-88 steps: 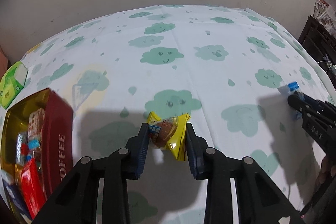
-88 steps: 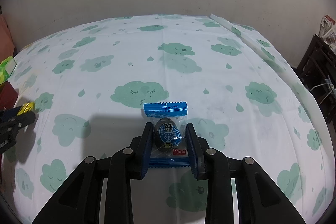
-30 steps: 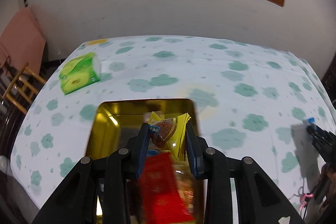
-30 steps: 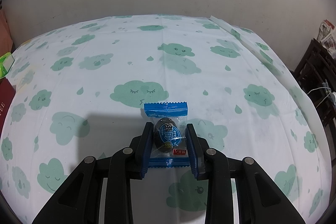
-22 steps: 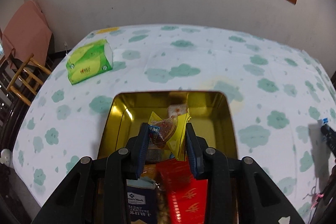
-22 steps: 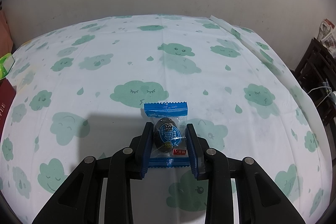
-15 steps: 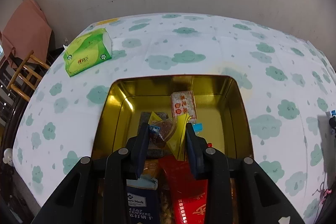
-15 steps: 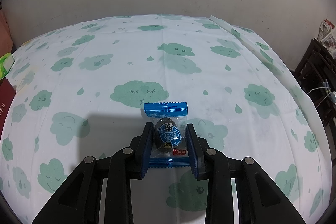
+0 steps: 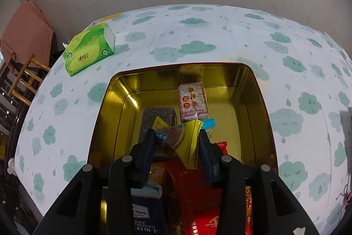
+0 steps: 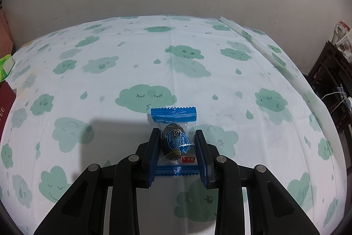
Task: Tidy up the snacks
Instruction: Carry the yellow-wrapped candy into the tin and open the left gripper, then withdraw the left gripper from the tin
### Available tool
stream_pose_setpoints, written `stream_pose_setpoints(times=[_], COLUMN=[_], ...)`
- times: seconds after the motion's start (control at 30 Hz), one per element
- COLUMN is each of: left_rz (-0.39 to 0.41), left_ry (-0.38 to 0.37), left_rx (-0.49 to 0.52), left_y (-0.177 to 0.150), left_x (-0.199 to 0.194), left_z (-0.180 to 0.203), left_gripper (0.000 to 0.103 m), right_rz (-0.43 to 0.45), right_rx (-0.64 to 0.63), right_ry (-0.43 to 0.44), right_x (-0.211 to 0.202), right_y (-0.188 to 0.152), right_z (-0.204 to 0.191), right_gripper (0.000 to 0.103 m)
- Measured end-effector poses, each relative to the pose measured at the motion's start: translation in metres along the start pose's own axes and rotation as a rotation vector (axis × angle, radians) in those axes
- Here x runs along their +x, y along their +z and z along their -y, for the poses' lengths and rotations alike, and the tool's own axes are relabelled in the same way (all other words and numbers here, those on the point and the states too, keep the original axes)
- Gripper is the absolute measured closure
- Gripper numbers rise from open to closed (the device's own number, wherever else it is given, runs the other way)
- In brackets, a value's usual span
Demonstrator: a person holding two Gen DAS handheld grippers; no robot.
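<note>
My left gripper (image 9: 176, 139) is shut on a yellow-wrapped snack (image 9: 182, 138) and holds it over the open gold tin (image 9: 257, 89). Inside the tin lie a white-and-red sesame packet (image 9: 193, 101), a dark bar (image 9: 158, 117), a red packet (image 9: 198, 197) and a blue cracker box (image 9: 145, 213). My right gripper (image 10: 177, 142) is shut on a blue-wrapped snack (image 10: 175, 140) that rests low over the cloud-print tablecloth (image 10: 132, 54).
A green tissue pack (image 9: 89, 52) lies on the table beyond the tin's left corner; its edge shows in the right wrist view (image 10: 6, 65). The tin's red side (image 10: 5, 102) is at the far left. A wooden chair (image 9: 24, 80) and dark furniture (image 10: 330, 74) flank the table.
My left gripper has carried the yellow snack from the open table to above the tin and lowered toward its contents. The right gripper and blue snack have stayed still.
</note>
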State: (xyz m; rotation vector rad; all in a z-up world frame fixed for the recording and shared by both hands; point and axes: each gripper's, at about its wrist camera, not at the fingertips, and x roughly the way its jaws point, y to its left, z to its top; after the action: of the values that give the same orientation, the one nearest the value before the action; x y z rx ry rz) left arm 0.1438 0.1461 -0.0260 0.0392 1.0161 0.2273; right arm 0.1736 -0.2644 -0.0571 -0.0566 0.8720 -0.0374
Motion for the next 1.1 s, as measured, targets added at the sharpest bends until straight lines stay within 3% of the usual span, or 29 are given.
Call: stream_pose_setpoints(times=[0.37,0.73,1.1], left_rz=[0.004,0.081,0.077], left_ry=[0.014,0.008,-0.066], left_rx=[0.003,-0.009,-0.061], left_y=[0.0,-0.003,-0.035], left_x=[-0.006,-0.04,-0.071], left_z=[-0.002,-0.003,-0.009], left_gripper=[0.053,0.042,0.039], right_rz=[0.001,0.001,0.002], right_rx=[-0.003,-0.009,-0.018], right_ry=[-0.003,-0.011,-0.022], right_x=[0.0,0.001,0.0], right_y=[0.0,0.0,0.0], right_z=[-0.001,0.001,-0.002], right_gripper=[0.07,0.069,0.069])
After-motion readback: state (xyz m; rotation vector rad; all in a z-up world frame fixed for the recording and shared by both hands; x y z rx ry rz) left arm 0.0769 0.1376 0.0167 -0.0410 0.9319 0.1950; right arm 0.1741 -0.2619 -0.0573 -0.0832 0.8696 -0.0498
